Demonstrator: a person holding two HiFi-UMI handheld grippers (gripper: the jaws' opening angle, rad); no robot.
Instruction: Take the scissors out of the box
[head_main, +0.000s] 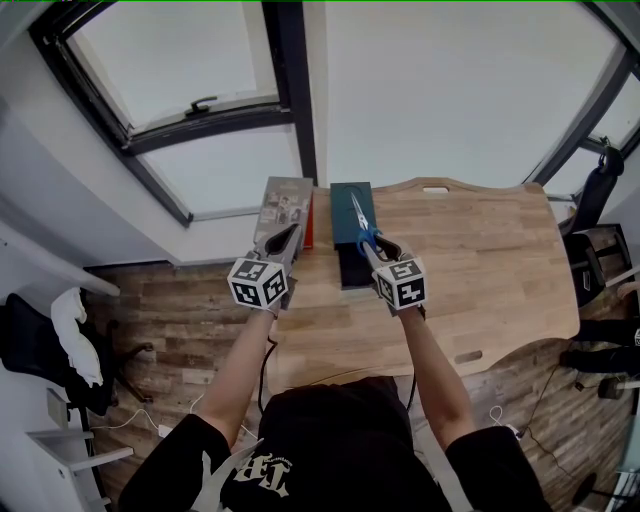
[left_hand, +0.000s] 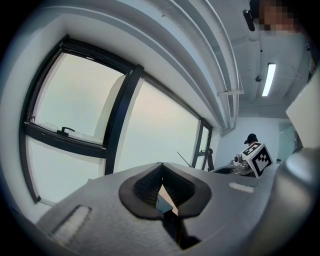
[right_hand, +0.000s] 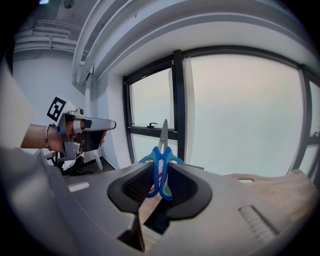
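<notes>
Blue-handled scissors (head_main: 362, 228) are held above the dark teal box (head_main: 352, 200), their blades pointing away from me. My right gripper (head_main: 378, 248) is shut on them. In the right gripper view the blue handles (right_hand: 162, 165) sit between the pads, with the blades rising past the tips of that gripper (right_hand: 161, 172). My left gripper (head_main: 285, 235) hangs over a printed grey lid with a red edge (head_main: 283, 203) at the table's left edge. In its own view the left gripper (left_hand: 161, 172) has its tips together and I see nothing between them. Whether it touches the lid is hidden.
The wooden table (head_main: 480, 260) stretches right, with cut-out slots near its far and near edges. A black chair (head_main: 40, 360) with a white cloth (head_main: 75, 330) stands on the floor at left. Dark equipment (head_main: 600, 250) crowds the right. Windows face me.
</notes>
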